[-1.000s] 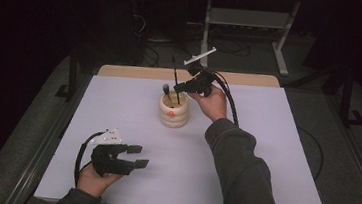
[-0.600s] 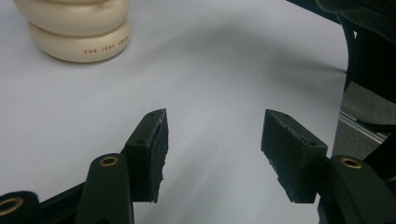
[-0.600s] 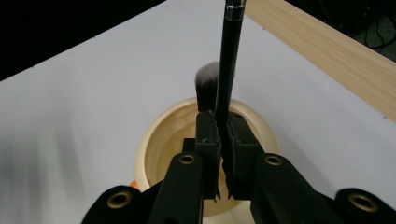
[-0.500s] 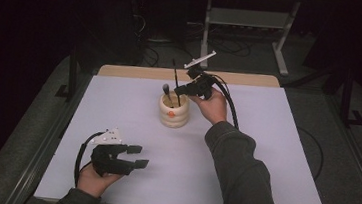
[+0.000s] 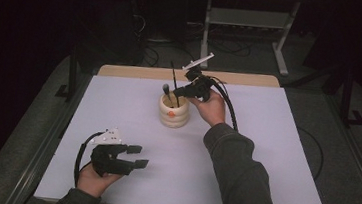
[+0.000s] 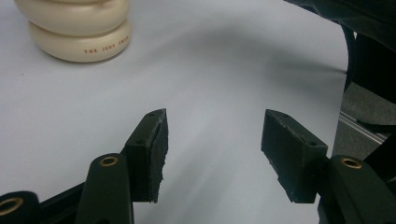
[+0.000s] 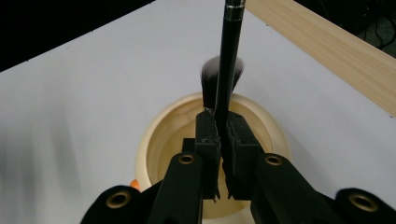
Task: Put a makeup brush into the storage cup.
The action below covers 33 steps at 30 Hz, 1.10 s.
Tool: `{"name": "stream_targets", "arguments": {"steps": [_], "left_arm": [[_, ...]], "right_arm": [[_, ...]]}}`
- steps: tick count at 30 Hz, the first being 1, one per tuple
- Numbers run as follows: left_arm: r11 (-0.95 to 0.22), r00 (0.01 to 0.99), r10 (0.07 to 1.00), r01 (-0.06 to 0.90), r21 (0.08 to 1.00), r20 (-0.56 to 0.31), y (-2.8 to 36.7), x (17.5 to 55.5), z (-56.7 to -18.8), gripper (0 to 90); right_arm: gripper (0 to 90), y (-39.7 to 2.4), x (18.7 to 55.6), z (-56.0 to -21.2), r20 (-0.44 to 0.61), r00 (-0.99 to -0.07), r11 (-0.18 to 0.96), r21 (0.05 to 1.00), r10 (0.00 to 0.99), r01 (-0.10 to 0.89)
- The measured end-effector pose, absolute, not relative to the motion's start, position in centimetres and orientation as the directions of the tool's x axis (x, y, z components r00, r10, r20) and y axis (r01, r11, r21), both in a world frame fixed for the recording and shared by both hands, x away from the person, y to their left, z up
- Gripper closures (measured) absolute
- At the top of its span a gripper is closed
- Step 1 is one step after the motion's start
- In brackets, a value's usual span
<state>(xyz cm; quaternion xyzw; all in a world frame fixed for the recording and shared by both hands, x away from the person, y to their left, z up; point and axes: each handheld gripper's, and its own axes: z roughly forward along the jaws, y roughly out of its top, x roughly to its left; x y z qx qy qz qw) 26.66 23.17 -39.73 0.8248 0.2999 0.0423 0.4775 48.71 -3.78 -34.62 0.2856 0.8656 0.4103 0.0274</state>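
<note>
A cream ribbed holder [image 5: 173,113] stands on the white table top, toward the far middle. A brush with pale-tipped bristles [image 5: 165,88] stands in it, bristles up. My right gripper [image 5: 179,91] hangs over the holder's rim, shut on a thin black brush handle [image 5: 173,75] that rises above it. In the right gripper view the jaws [image 7: 223,119] pinch that handle [image 7: 231,46] over the holder's mouth [image 7: 154,140], with the bristles [image 7: 211,74] behind. My left gripper [image 5: 138,156] rests near the front left, open and empty. Its pads [image 6: 152,149] stand apart, aimed toward the holder [image 6: 79,32].
A wooden strip [image 5: 241,79] runs along the table's far edge, also seen in the right gripper view as a wooden strip [image 7: 327,51]. Beyond it on the floor are cables and a metal stand [image 5: 247,18]. A metal rail [image 6: 359,126] borders the table's side.
</note>
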Motion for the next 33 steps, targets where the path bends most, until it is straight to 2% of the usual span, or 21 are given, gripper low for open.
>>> {"name": "stream_targets", "arguments": {"steps": [15, 17, 20, 33], "left_arm": [[-0.372, 0.819, 0.534, 0.452, 0.811, -0.212, 23.1, 26.7, -39.8, 40.5], [-0.373, 0.818, 0.534, 0.452, 0.810, -0.211, 23.1, 26.7, -39.8, 40.4], [-0.371, 0.816, 0.537, 0.456, 0.809, -0.214, 23.0, 26.6, -39.8, 40.2], [-0.379, 0.811, 0.552, 0.451, 0.808, -0.194, 23.0, 26.8, -39.9, 36.4]], "right_arm": [[82.8, -4.0, 48.2, -34.4, 0.190, -0.835, 0.489, 0.735, 0.516, 0.469], [75.9, -4.2, 48.2, -34.4, 0.194, -0.830, 0.481, 0.737, 0.522, 0.474], [70.8, -4.5, 48.0, -34.4, 0.188, -0.824, 0.474, 0.740, 0.535, 0.477], [56.4, -7.4, 46.6, -34.3, 0.212, -0.813, 0.424, 0.766, 0.543, 0.483]]}}
